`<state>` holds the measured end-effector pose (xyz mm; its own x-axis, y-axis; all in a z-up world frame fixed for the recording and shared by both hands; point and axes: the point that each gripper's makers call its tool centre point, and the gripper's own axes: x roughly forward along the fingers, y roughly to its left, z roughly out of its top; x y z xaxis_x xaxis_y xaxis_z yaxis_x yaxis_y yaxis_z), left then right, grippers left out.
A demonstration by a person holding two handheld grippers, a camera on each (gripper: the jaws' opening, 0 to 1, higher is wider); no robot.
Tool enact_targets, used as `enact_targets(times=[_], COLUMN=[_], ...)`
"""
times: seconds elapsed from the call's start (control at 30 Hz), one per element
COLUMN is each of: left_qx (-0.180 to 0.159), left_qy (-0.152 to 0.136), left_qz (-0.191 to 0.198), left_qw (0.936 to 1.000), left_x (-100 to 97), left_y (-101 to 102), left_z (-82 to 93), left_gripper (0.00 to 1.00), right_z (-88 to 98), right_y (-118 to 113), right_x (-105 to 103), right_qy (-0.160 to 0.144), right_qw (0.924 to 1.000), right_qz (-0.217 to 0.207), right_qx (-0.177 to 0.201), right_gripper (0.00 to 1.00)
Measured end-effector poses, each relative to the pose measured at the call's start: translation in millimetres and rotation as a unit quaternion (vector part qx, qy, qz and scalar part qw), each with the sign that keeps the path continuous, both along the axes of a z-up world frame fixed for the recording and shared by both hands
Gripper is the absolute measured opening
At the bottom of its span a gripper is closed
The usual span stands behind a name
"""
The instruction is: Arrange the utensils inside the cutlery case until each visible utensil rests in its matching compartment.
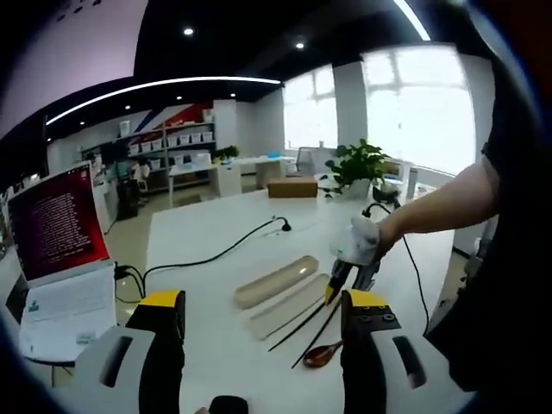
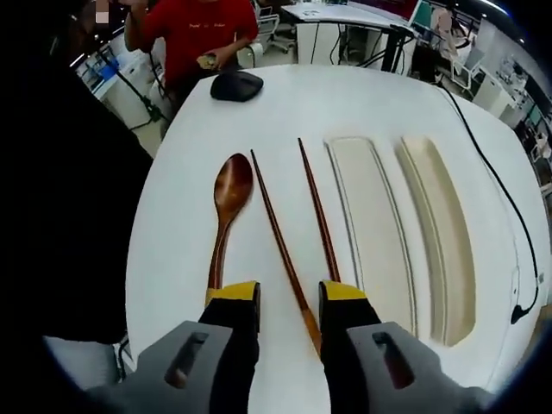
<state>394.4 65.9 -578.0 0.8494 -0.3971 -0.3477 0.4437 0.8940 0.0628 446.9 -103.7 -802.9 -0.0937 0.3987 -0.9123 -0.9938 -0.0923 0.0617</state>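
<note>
Wooden chopstick (image 2: 285, 259) between right gripper (image 2: 289, 297) fingers | laptop (image 1: 59, 226) text unreadable

My right gripper (image 2: 289, 315) hangs open over one chopstick's (image 2: 280, 244) handle end; the other chopstick (image 2: 318, 211) lies beside it, wooden spoon (image 2: 227, 207) alongside, both case halves (image 2: 373, 226) toward the table's (image 2: 285, 103) cable-side edge.

The white worktop (image 2: 190, 216) carries a wooden spoon (image 2: 226, 211) at left, two chopsticks (image 2: 280, 241) beside it, two beige case halves (image 2: 375, 233) side by side at right, a black mouse (image 2: 236, 85) at the far edge, a black cable (image 2: 500, 198) along the right and a laptop (image 1: 60, 259).
</note>
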Motion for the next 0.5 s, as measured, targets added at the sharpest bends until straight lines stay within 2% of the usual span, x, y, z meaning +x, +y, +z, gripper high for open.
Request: enact_targets(times=[0.27,0.4,0.43,0.5], left_qx=[-0.005,0.002,-0.002,-0.016], left_qy=[0.012,0.008,0.004,0.01], left_qz=[0.005,-0.003,0.001,0.006], left_qw=[0.9999,1.0,1.0,0.9998], left_x=[-0.8,2.1,4.0,7.1], left_y=[4,3,4,6], left_z=[-4.9,-2.3,-0.2,-0.7], left_gripper=[0.75,0.75,0.75,0.75], right_z=[-7.7,-10.2,-11.3,-13.9], right_y=[4,6,7,8], right_x=[1,1,2,-3], right_qy=[0.007,-0.004,-0.011,-0.002], right_qw=[0.9999,0.9994,0.9991,0.9985], right_qz=[0.006,0.016,0.021,0.036], right_qx=[-0.011,-0.031,-0.035,-0.042], right_gripper=[0.23,0.24,0.25,0.26])
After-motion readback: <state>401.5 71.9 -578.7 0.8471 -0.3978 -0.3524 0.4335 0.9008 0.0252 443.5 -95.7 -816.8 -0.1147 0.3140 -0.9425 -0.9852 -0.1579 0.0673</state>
